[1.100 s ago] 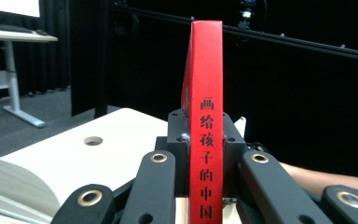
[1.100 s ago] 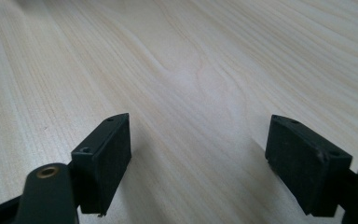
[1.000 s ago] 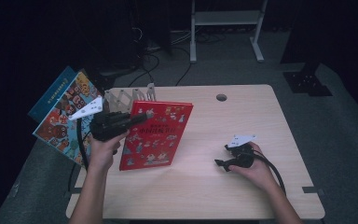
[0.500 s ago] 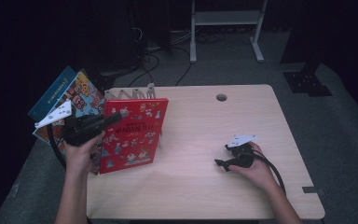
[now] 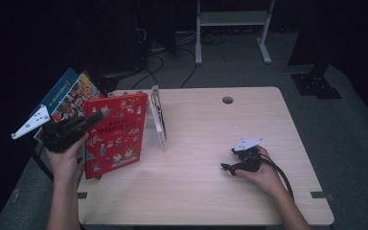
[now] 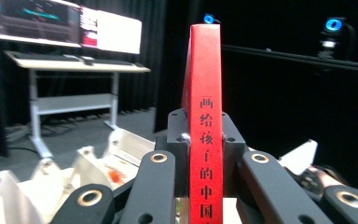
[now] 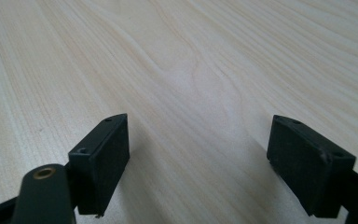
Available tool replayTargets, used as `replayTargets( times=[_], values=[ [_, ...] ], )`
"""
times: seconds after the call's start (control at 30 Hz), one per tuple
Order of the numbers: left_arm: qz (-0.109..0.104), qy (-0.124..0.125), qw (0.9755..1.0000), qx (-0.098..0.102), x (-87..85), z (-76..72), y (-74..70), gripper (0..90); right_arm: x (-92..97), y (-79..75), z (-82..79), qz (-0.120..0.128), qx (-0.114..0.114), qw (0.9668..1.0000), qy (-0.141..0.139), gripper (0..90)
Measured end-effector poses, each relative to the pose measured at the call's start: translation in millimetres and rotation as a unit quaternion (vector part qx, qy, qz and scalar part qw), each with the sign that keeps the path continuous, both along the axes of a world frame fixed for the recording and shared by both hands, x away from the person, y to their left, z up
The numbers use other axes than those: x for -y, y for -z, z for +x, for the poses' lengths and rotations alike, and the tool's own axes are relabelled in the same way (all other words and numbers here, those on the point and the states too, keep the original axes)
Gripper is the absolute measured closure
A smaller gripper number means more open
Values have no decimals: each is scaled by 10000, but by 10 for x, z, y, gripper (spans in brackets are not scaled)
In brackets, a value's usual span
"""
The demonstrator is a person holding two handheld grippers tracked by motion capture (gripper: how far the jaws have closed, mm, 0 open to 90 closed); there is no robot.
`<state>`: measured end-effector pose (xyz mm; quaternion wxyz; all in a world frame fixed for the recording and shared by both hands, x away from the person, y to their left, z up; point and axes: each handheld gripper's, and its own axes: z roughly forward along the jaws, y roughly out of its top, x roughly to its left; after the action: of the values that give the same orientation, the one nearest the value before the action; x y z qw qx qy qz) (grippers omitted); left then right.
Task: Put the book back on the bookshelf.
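Observation:
A red picture book stands upright at the table's left edge, its cover facing the camera. My left gripper is shut on its spine; in the left gripper view the red book rises between the two black pads. Behind it, two colourful books lean out past the table's left side. My right gripper rests on the wood at the right in a hand. Its jaws stand open in the right gripper view, with bare table between them and nothing held by the right gripper.
A white metal rack divider stands just right of the red book; silver rack dividers show below the left jaws. A cable hole sits in the table's far middle. A desk frame stands on the floor beyond.
My left gripper has carried the red book leftward to the table's left edge, uncovering the white rack divider. The right gripper has stayed put.

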<state>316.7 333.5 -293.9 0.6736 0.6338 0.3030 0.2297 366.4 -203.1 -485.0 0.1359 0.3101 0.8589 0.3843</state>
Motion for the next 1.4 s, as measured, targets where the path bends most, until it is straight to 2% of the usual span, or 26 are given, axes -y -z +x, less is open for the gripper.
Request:
replayTargets(
  times=[0.13,0.33,0.53,0.7,0.97,1.2,1.4],
  values=[
    [-33,-339,9994,2,-33,33,23,800,1,0,1,-4,4,10000,-1,200],
    [86,-768,9970,52,-7,113,40,800,0,-1,0,-3,-3,10000,5,199],
    [25,-1032,9947,3,19,230,80,800,0,-1,0,-3,-2,10000,4,199],
    [107,-1232,9923,9,65,337,93,800,0,0,0,4,-6,10000,7,200],
    [48,-1426,9898,-17,102,509,132,800,0,0,0,3,-5,10000,5,199],
    [118,-1500,9886,-46,148,671,143,800,1,-1,1,6,-7,10000,3,199],
    [60,-1574,9875,-17,156,784,186,800,7,1,8,0,10,10000,-18,200]
  ],
)
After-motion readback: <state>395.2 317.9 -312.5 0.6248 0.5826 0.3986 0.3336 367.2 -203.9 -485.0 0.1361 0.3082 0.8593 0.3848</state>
